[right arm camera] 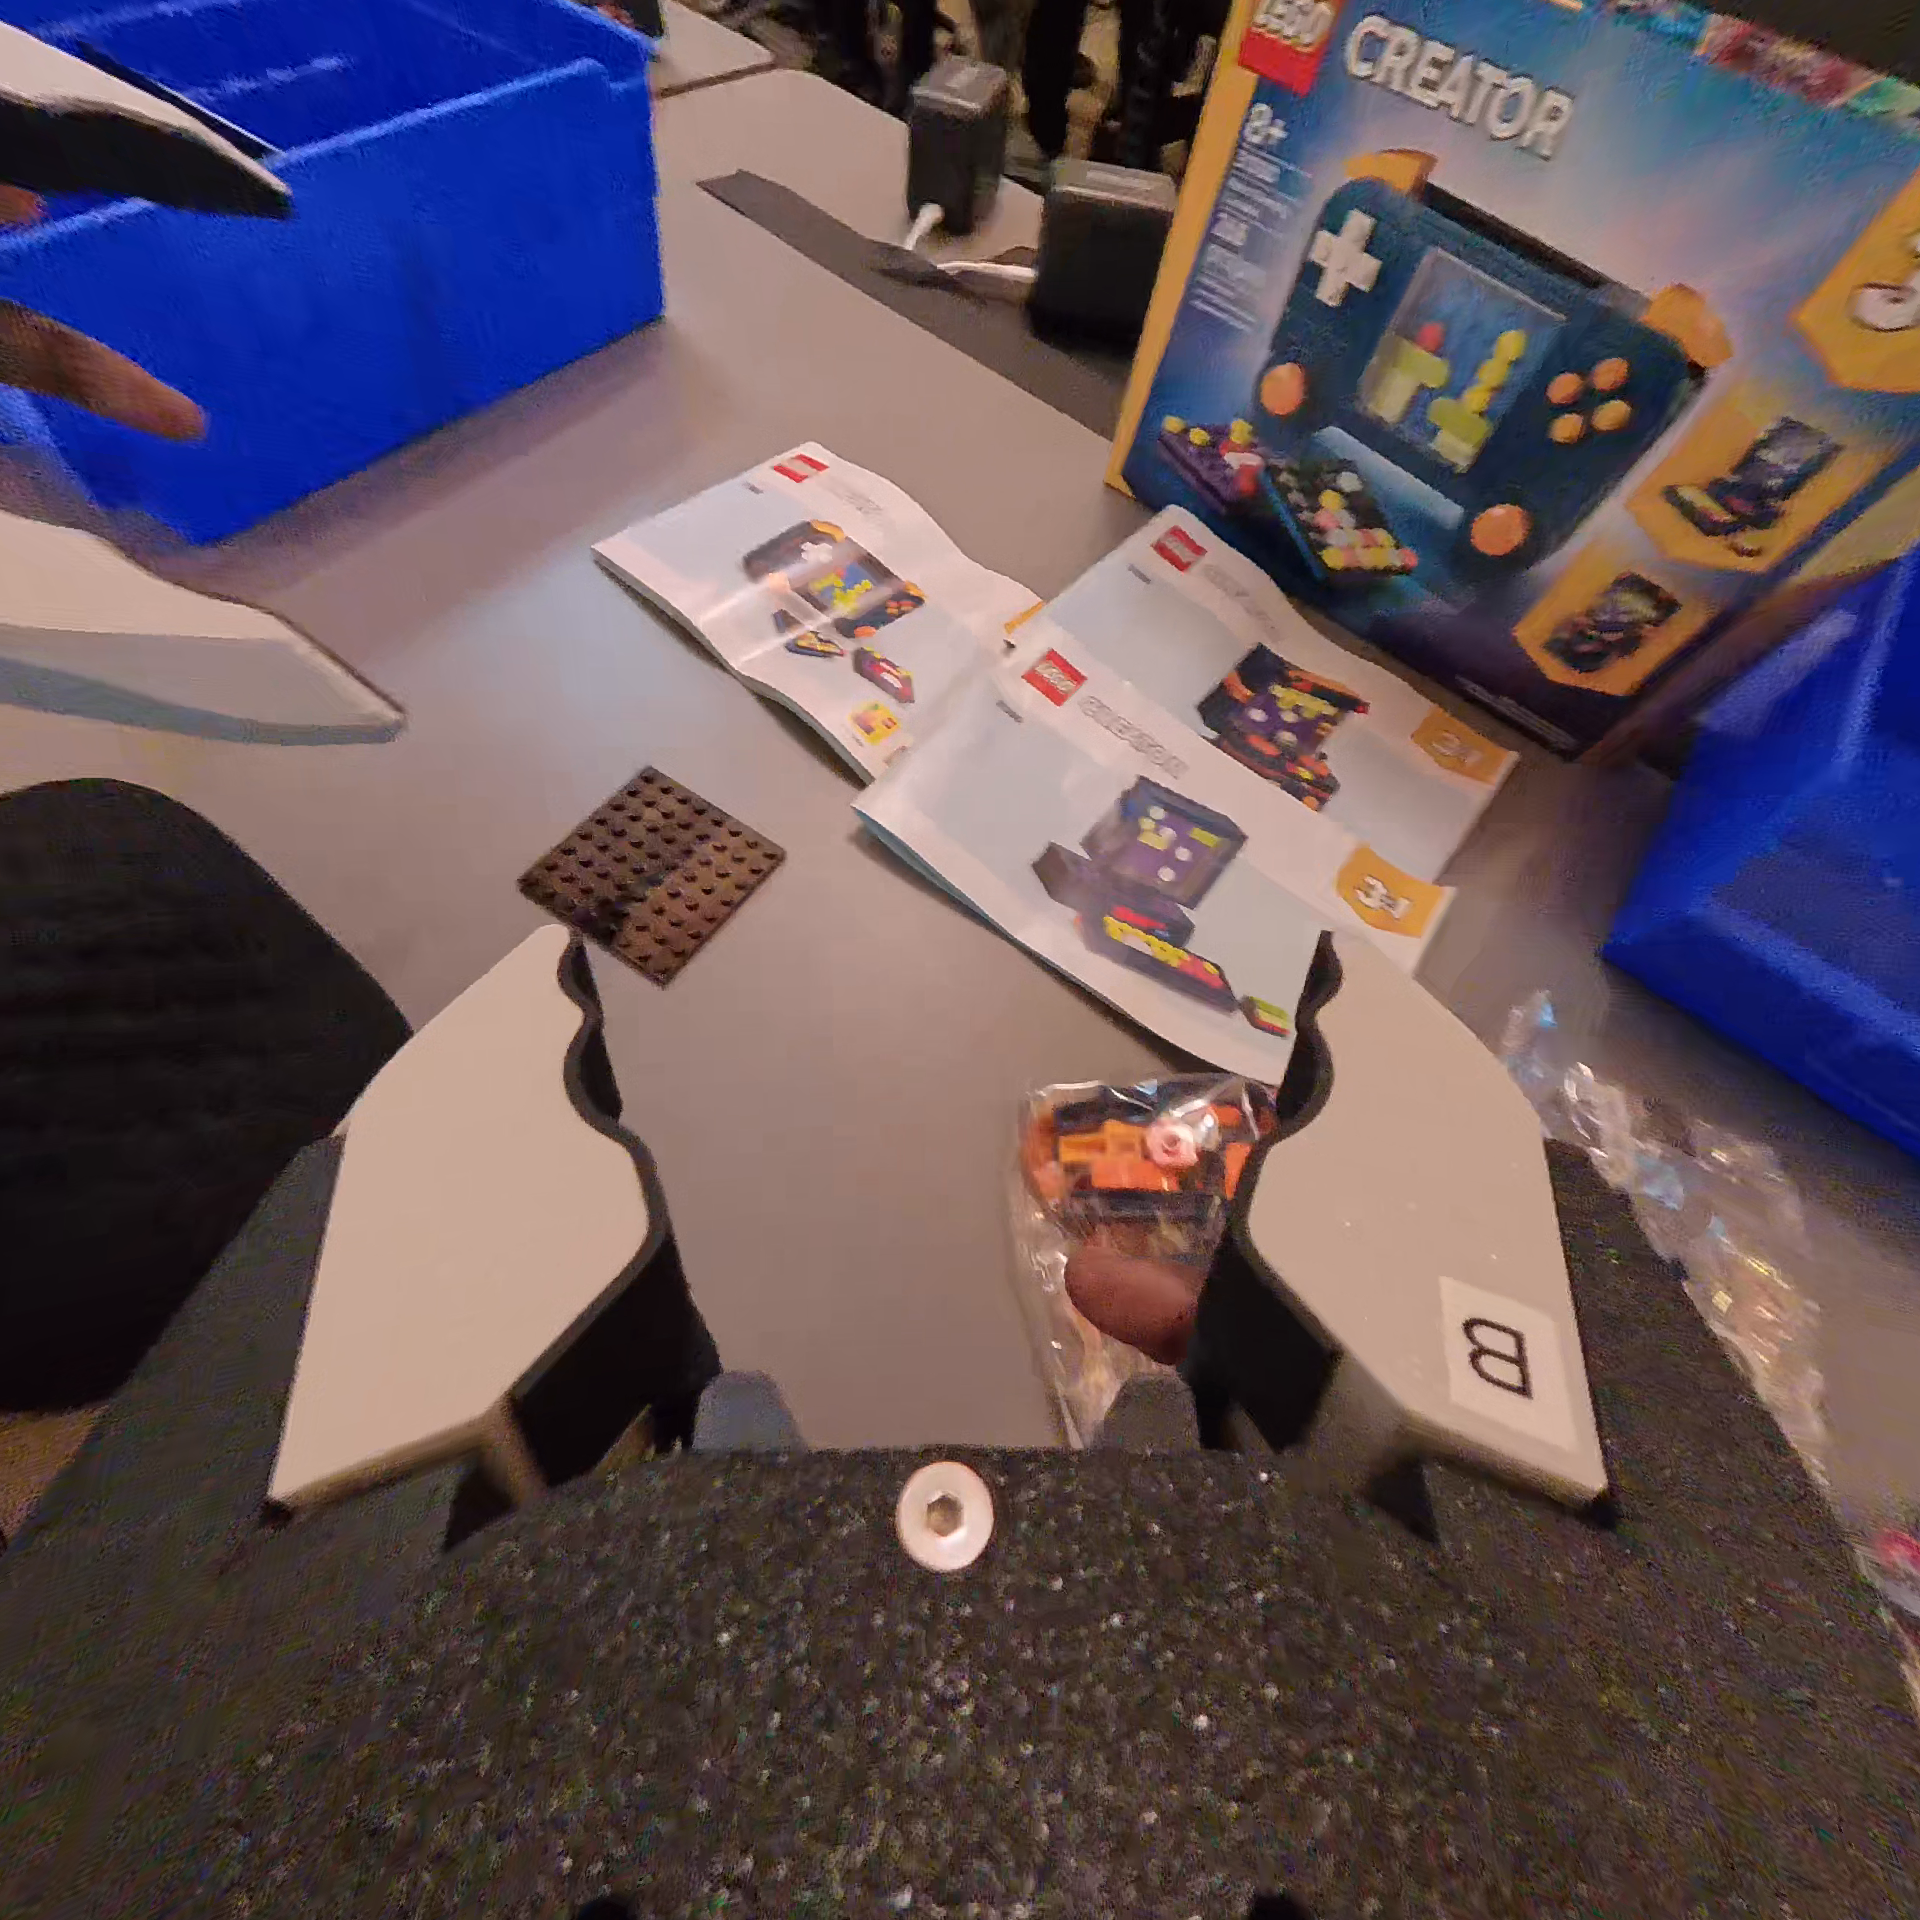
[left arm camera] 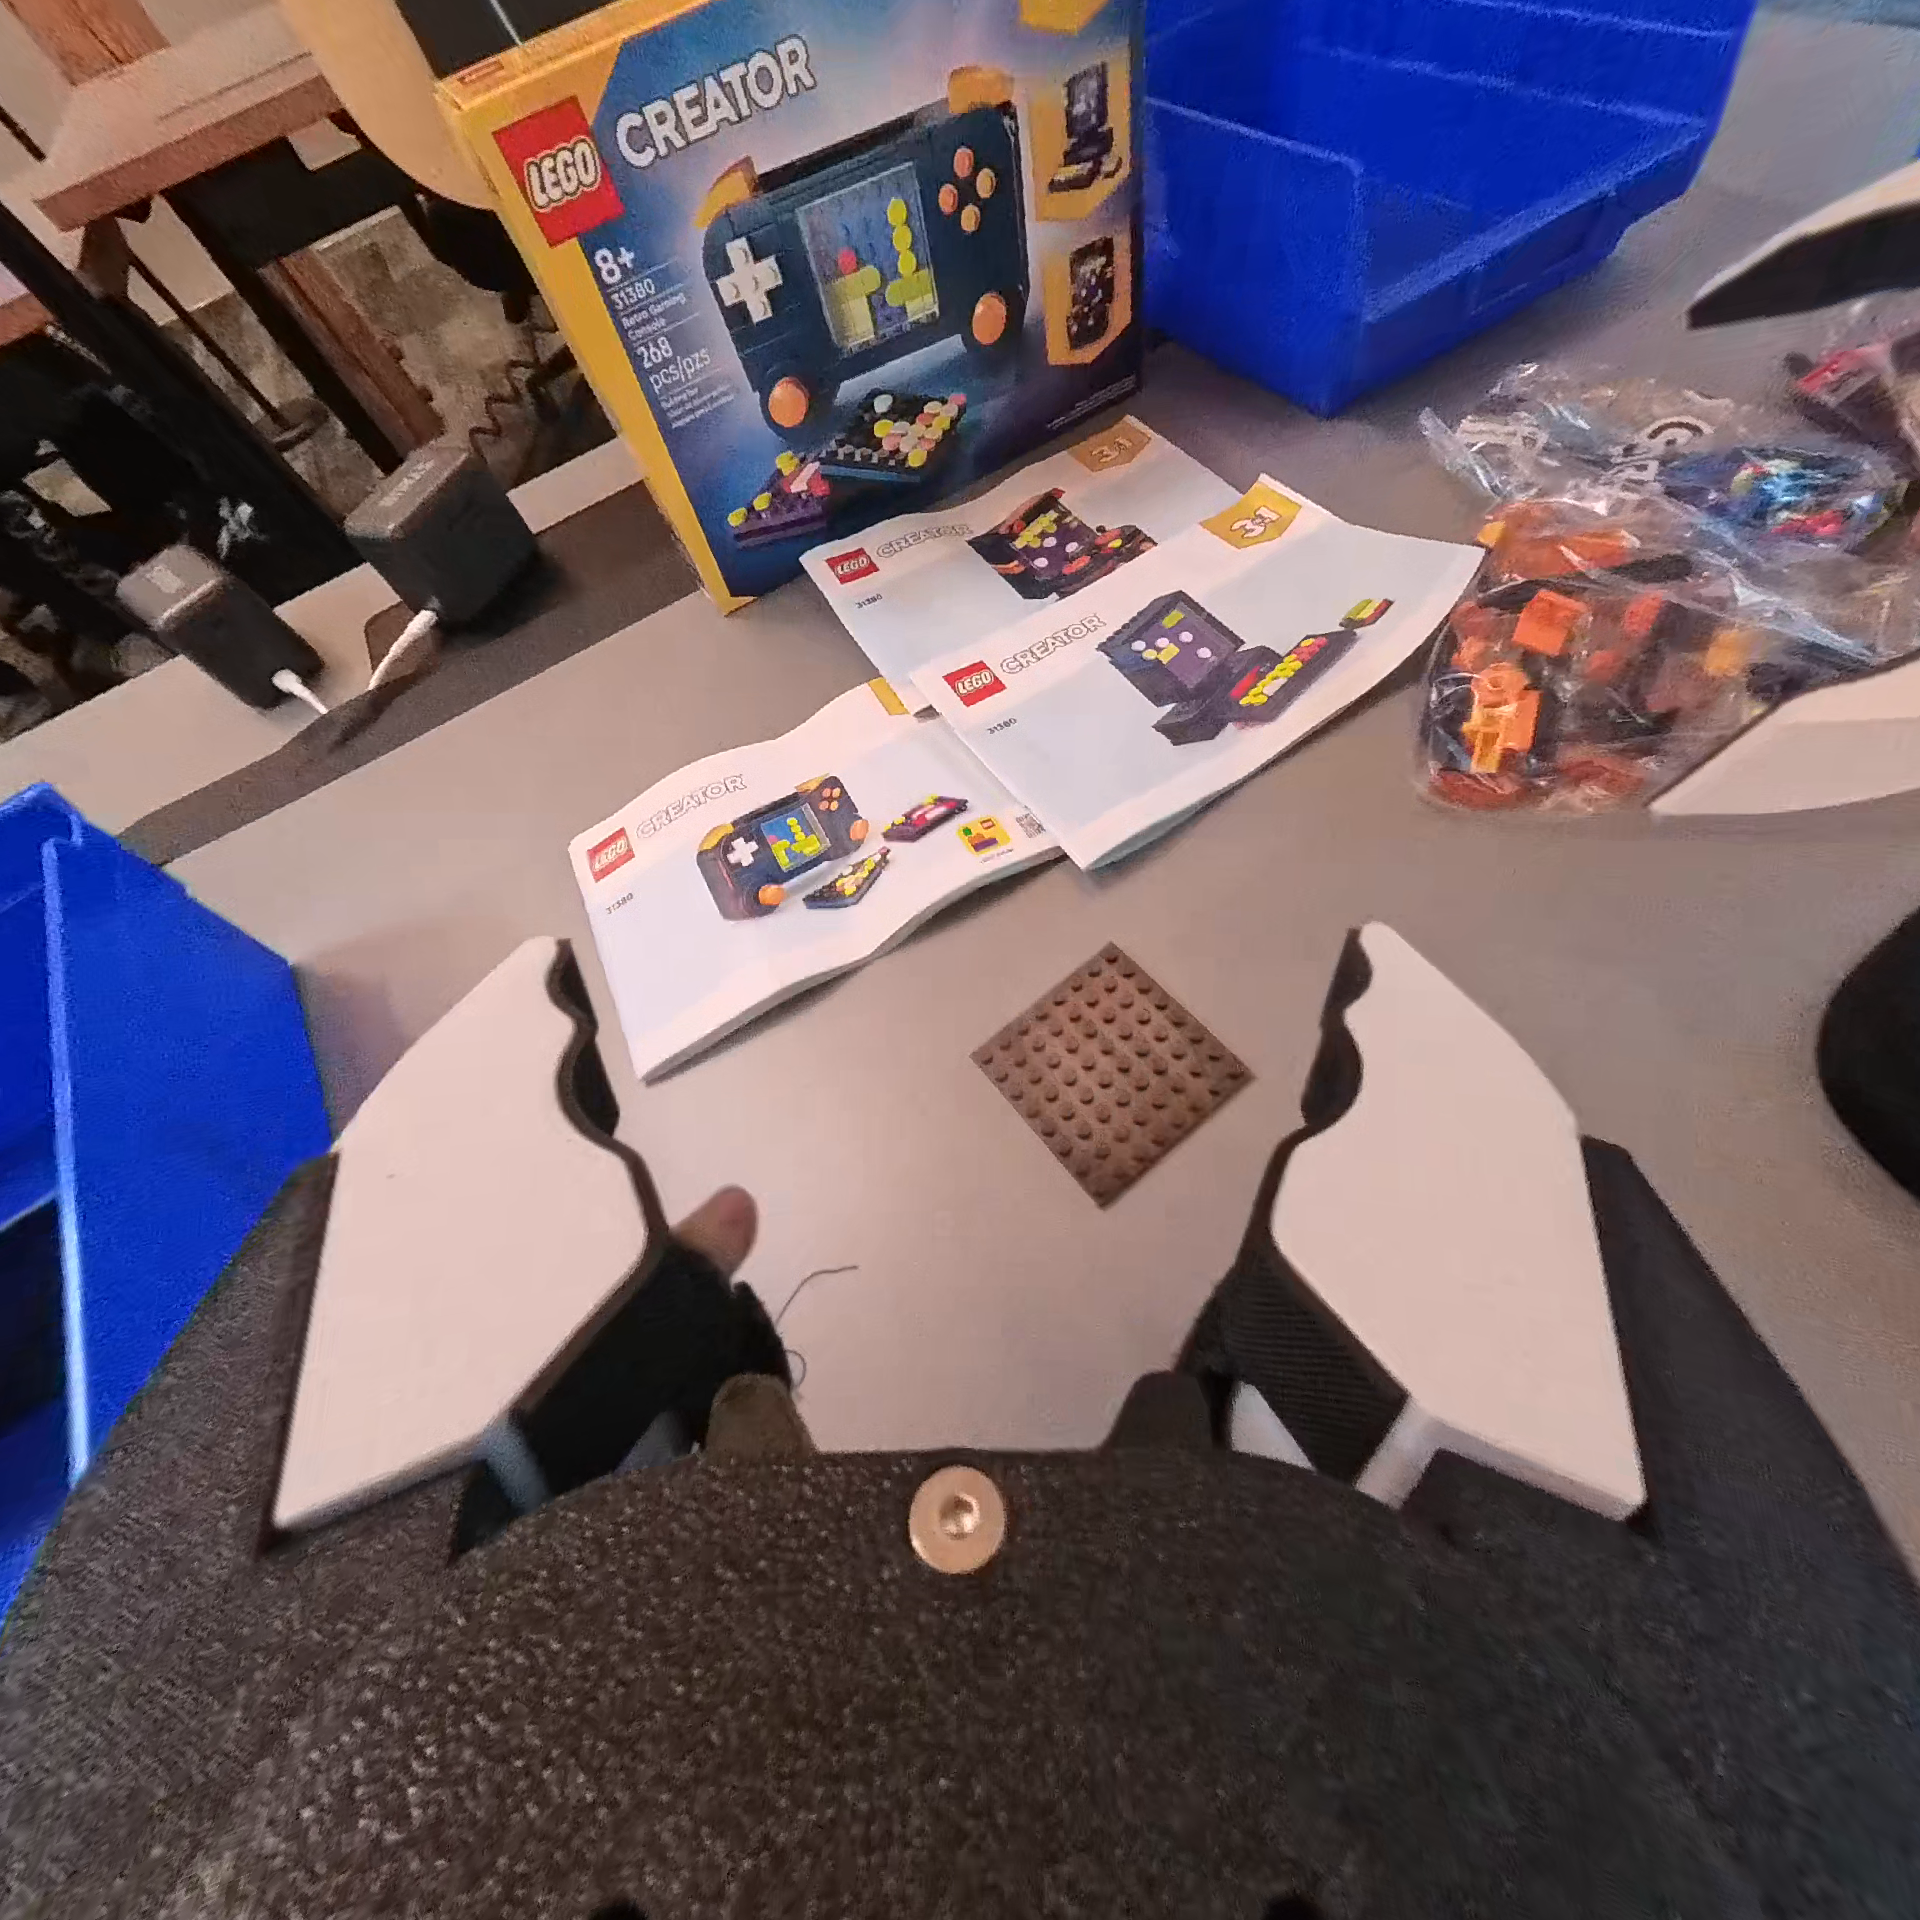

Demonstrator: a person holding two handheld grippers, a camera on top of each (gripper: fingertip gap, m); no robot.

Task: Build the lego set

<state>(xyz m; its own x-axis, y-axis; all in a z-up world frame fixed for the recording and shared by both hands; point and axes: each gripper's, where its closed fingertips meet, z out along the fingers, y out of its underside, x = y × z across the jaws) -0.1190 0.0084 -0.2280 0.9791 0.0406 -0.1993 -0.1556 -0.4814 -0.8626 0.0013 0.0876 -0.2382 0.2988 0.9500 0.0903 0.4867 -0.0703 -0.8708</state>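
A dark studded baseplate (left arm camera: 1112,1075) lies flat on the grey table, just ahead of my left gripper (left arm camera: 956,951), which is open and empty. The plate shows in the right wrist view (right arm camera: 655,873) too. My right gripper (right arm camera: 945,951) is open, low over the table. A clear bag of orange and dark bricks (right arm camera: 1132,1174) lies between its fingers, against the right finger (right arm camera: 1403,1195). In the left wrist view the right gripper (left arm camera: 1673,561) straddles that orange bag (left arm camera: 1558,675) and a bag of blue bricks (left arm camera: 1766,488). Three instruction booklets (left arm camera: 790,873) lie spread mid-table.
The set's box (left arm camera: 831,291) stands upright behind the booklets. Blue bins stand at the back right (left arm camera: 1403,187) and near left (left arm camera: 135,1091). Two dark power adapters (left arm camera: 436,540) sit at the table's far left edge. More clear bags (right arm camera: 1662,1195) lie beside the right gripper.
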